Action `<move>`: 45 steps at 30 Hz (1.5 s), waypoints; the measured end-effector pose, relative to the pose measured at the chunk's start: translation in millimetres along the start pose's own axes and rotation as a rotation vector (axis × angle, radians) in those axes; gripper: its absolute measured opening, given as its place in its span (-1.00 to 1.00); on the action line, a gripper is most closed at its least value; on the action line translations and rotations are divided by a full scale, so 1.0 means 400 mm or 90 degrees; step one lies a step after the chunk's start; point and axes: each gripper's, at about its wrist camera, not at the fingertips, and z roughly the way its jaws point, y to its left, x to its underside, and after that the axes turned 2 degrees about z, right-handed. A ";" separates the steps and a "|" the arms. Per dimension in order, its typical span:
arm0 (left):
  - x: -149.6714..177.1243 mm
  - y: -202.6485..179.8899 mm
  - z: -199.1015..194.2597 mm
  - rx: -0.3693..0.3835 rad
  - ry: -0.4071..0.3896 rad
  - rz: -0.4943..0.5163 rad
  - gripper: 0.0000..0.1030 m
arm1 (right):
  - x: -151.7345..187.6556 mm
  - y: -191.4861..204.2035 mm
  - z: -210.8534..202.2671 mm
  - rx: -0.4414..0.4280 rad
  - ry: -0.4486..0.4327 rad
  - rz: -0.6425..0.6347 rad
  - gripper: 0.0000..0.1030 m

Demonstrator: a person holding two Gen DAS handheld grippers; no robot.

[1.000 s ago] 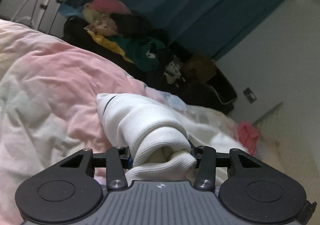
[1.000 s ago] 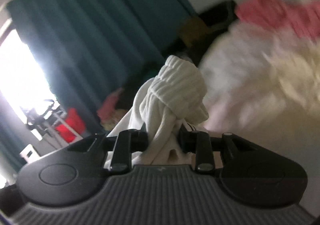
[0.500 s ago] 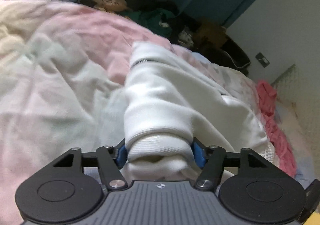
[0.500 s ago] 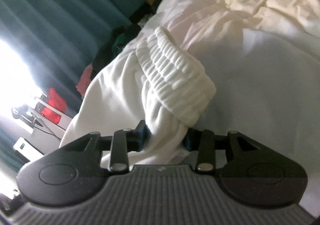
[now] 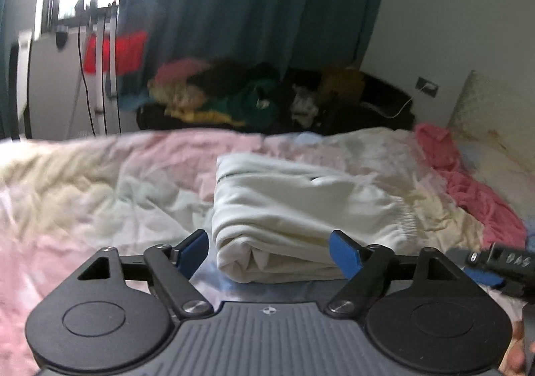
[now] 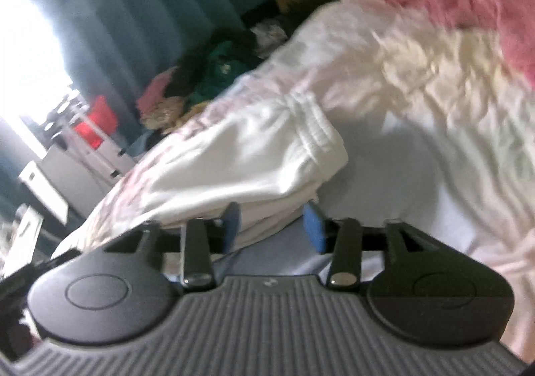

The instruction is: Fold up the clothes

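White folded garment [image 5: 301,208] lies on the bed [image 5: 100,192], just beyond both grippers' open, empty jaws.

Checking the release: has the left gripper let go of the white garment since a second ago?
Yes. The left gripper now stands open, the white garment lying folded on the bedspread.

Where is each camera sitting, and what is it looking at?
Left wrist: on the left gripper, low over the bed, facing the folded white garment; jaws open, right gripper peeking in.
Right wrist: on the right gripper, tilted, facing the garment's elastic end; jaws open.
Both show the garment, teal curtain and clothes pile.
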 end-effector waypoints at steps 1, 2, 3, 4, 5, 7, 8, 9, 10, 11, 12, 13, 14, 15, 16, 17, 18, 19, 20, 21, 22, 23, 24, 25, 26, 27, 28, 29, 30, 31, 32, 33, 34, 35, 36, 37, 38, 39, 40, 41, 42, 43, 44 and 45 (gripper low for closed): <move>0.003 -0.011 -0.039 -0.001 -0.010 0.008 0.79 | 0.001 0.018 -0.046 -0.007 -0.015 -0.024 0.63; 0.006 -0.021 -0.078 -0.001 -0.020 0.015 0.94 | 0.003 0.035 -0.090 -0.015 -0.031 -0.049 0.71; 0.009 -0.032 -0.117 -0.002 -0.030 0.023 0.99 | 0.008 0.052 -0.130 -0.021 -0.044 -0.073 0.74; 0.012 -0.043 -0.156 -0.003 -0.040 0.031 0.99 | 0.013 0.067 -0.167 -0.026 -0.054 -0.096 0.74; 0.016 -0.053 -0.194 -0.004 -0.051 0.039 0.99 | 0.019 0.083 -0.205 -0.031 -0.065 -0.118 0.74; 0.036 -0.066 -0.261 -0.014 -0.070 0.059 0.99 | 0.036 0.102 -0.267 -0.048 -0.083 -0.143 0.74; 0.047 -0.072 -0.292 -0.019 -0.081 0.069 0.99 | 0.047 0.110 -0.294 -0.055 -0.090 -0.153 0.74; 0.059 -0.077 -0.322 -0.023 -0.091 0.078 0.99 | 0.061 0.118 -0.320 -0.059 -0.098 -0.161 0.74; 0.070 -0.078 -0.348 -0.023 -0.100 0.085 0.99 | 0.076 0.126 -0.342 -0.065 -0.104 -0.170 0.74; 0.082 -0.080 -0.374 -0.024 -0.108 0.091 0.99 | 0.091 0.133 -0.359 -0.067 -0.109 -0.179 0.74; 0.093 -0.081 -0.399 -0.025 -0.117 0.096 0.99 | 0.107 0.139 -0.374 -0.068 -0.112 -0.187 0.74; 0.105 -0.080 -0.421 -0.028 -0.128 0.095 0.99 | 0.123 0.145 -0.389 -0.069 -0.116 -0.195 0.74; 0.116 -0.080 -0.442 -0.032 -0.139 0.094 0.99 | 0.138 0.149 -0.400 -0.075 -0.119 -0.196 0.74; 0.129 -0.077 -0.461 -0.041 -0.150 0.088 0.99 | 0.153 0.150 -0.408 -0.082 -0.120 -0.194 0.74; 0.140 -0.075 -0.478 -0.048 -0.159 0.082 0.99 | 0.168 0.151 -0.416 -0.089 -0.123 -0.190 0.74; 0.150 -0.074 -0.492 -0.049 -0.164 0.080 0.99 | 0.182 0.153 -0.420 -0.095 -0.125 -0.188 0.74; 0.159 -0.074 -0.504 -0.048 -0.167 0.082 0.99 | 0.196 0.156 -0.421 -0.103 -0.126 -0.190 0.74; 0.169 -0.075 -0.514 -0.051 -0.170 0.086 0.99 | 0.211 0.159 -0.421 -0.112 -0.128 -0.194 0.74; 0.178 -0.076 -0.523 -0.054 -0.174 0.090 0.99 | 0.226 0.162 -0.421 -0.116 -0.134 -0.200 0.74; 0.187 -0.077 -0.531 -0.056 -0.177 0.094 0.99 | 0.239 0.165 -0.420 -0.117 -0.142 -0.206 0.74; 0.195 -0.077 -0.537 -0.058 -0.180 0.097 0.99 | 0.252 0.168 -0.419 -0.116 -0.150 -0.213 0.74; 0.200 -0.073 -0.539 -0.061 -0.181 0.097 0.99 | 0.264 0.170 -0.417 -0.116 -0.158 -0.219 0.74; 0.205 -0.070 -0.541 -0.063 -0.182 0.097 0.99 | 0.275 0.170 -0.414 -0.115 -0.165 -0.222 0.74; 0.210 -0.066 -0.542 -0.065 -0.182 0.096 0.99 | 0.284 0.171 -0.409 -0.112 -0.169 -0.223 0.74; 0.215 -0.062 -0.544 -0.067 -0.183 0.096 0.99 | 0.293 0.171 -0.405 -0.108 -0.173 -0.225 0.74; 0.219 -0.056 -0.543 -0.066 -0.181 0.092 0.99 | 0.301 0.174 -0.400 -0.104 -0.177 -0.228 0.74; 0.223 -0.050 -0.543 -0.066 -0.180 0.089 0.99 | 0.309 0.179 -0.396 -0.097 -0.183 -0.236 0.74; 0.227 -0.044 -0.542 -0.072 -0.181 0.088 0.99 | 0.319 0.186 -0.392 -0.089 -0.190 -0.247 0.74; 0.231 -0.039 -0.539 -0.080 -0.183 0.090 0.99 | 0.329 0.191 -0.387 -0.087 -0.193 -0.256 0.74; 0.234 -0.035 -0.536 -0.087 -0.183 0.093 0.99 | 0.339 0.196 -0.380 -0.088 -0.195 -0.262 0.74; 0.238 -0.031 -0.532 -0.093 -0.183 0.095 0.99 | 0.347 0.199 -0.372 -0.087 -0.193 -0.264 0.74; 0.242 -0.024 -0.525 -0.092 -0.178 0.096 0.99 | 0.355 0.201 -0.364 -0.086 -0.188 -0.265 0.74; 0.245 -0.018 -0.517 -0.092 -0.174 0.096 0.99 | 0.362 0.204 -0.358 -0.079 -0.190 -0.271 0.74; 0.249 -0.012 -0.510 -0.091 -0.168 0.096 0.99 | 0.367 0.206 -0.355 -0.072 -0.197 -0.279 0.74; 0.252 -0.007 -0.500 -0.091 -0.162 0.093 0.99 | 0.370 0.205 -0.351 -0.070 -0.201 -0.282 0.74; 0.254 -0.002 -0.491 -0.093 -0.158 0.086 0.99 | 0.371 0.203 -0.347 -0.070 -0.203 -0.282 0.74; 0.257 0.003 -0.485 -0.094 -0.155 0.080 0.99 | 0.372 0.201 -0.341 -0.068 -0.201 -0.280 0.74; 0.260 0.009 -0.480 -0.096 -0.153 0.074 0.99 | 0.372 0.199 -0.334 -0.062 -0.197 -0.278 0.74; 0.264 0.011 -0.478 -0.097 -0.153 0.075 0.99 | 0.371 0.198 -0.326 -0.056 -0.193 -0.278 0.74; 0.268 0.013 -0.476 -0.098 -0.153 0.076 0.99 | 0.370 0.198 -0.319 -0.051 -0.189 -0.278 0.74; 0.271 0.015 -0.475 -0.097 -0.155 0.078 0.99 | 0.371 0.197 -0.311 -0.048 -0.183 -0.279 0.74; 0.273 0.016 -0.474 -0.097 -0.157 0.079 0.99 | 0.372 0.197 -0.304 -0.044 -0.179 -0.278 0.74; 0.274 0.018 -0.472 -0.096 -0.158 0.079 0.99 | 0.374 0.197 -0.298 -0.038 -0.176 -0.278 0.74; 0.273 0.019 -0.470 -0.095 -0.158 0.077 0.99 | 0.375 0.197 -0.293 -0.036 -0.174 -0.278 0.74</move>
